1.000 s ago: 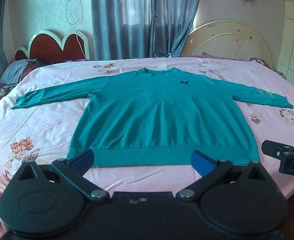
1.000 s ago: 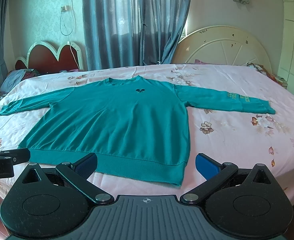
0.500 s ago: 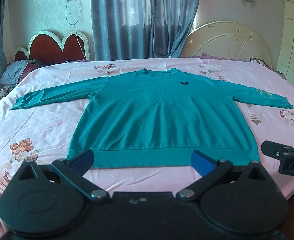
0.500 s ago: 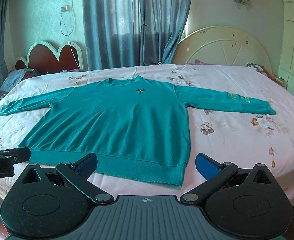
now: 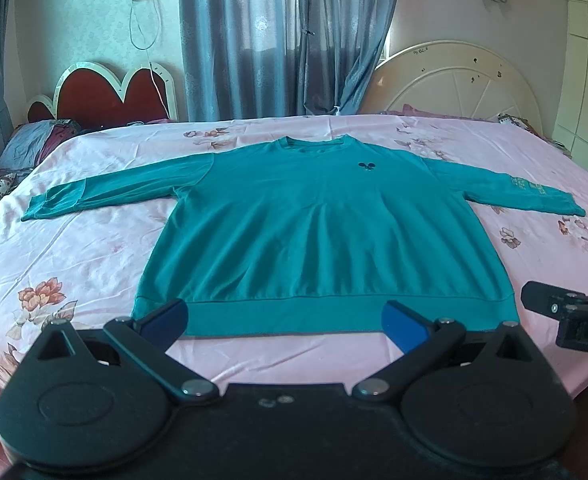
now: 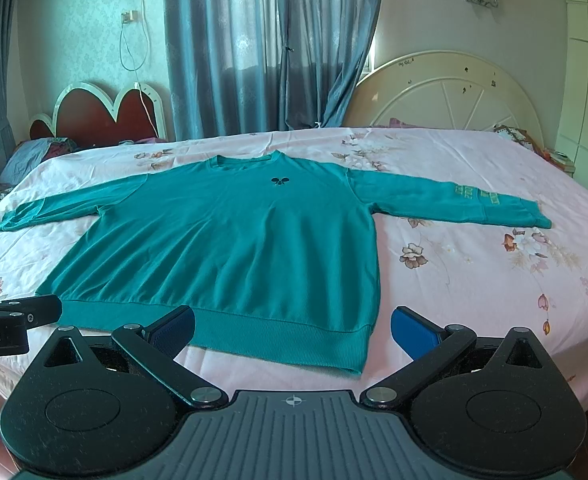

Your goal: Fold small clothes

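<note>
While flat on the bed [image 5: 94, 248], sweatshirt [image 5: 318, 236] just beyond both gaping claws.

Open pink sheet [image 6: 474, 280] all round the sweatshirt [image 6: 234, 240], nothing lying on it, while pillows [image 5: 26, 148] and headboards [image 6: 446, 96] crowd only the far edge beyond its collar.

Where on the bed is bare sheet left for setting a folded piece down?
Widest bare sheet: right of the sweatshirt body, below its right sleeve. A smaller patch lies under the left sleeve. A strip runs behind the collar. The middle is covered; the near edge is narrow.
</note>
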{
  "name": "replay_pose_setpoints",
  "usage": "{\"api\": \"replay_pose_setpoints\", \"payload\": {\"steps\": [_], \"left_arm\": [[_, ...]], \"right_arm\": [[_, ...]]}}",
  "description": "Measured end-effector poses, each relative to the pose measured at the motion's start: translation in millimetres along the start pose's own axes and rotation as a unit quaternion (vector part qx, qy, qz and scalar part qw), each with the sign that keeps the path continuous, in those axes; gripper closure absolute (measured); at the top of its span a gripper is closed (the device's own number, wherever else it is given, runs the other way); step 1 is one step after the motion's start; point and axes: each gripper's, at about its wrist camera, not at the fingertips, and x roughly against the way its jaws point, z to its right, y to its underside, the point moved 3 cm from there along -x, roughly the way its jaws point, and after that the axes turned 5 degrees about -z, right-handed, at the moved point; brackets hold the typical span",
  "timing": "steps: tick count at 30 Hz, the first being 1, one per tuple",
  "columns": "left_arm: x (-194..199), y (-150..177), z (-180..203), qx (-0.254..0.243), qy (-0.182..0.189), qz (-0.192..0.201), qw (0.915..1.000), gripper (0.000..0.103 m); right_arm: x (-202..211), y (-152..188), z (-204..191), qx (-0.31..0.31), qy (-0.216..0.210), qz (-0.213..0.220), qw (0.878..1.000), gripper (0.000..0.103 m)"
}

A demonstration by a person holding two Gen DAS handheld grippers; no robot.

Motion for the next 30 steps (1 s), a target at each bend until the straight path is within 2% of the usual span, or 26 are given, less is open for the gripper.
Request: {"api": "replay_pose_setpoints", "payload": {"steps": [10,21,30], "left_arm": [[-2.2,-2.2,-2.6,-0.003,-0.003,-0.001,1.0000,0.000],[-32.7,-30.8,-20.7,-0.007,-0.002,0.003,1.0000,0.000],[-83.4,-67.1,-26.6,-0.016,0.040,-0.001,0.9991,0.000]], "right_arm": [[-6.3,-1.3,-0.2,-0.009,0.002,0.003,1.000,0.000],[-36.6,-27.2,14.1,-0.040,0.030,0.008,0.999,0.000],[-81.8,-62.0,30.9,-0.072,0.073,0.008,0.995,0.000]]}}
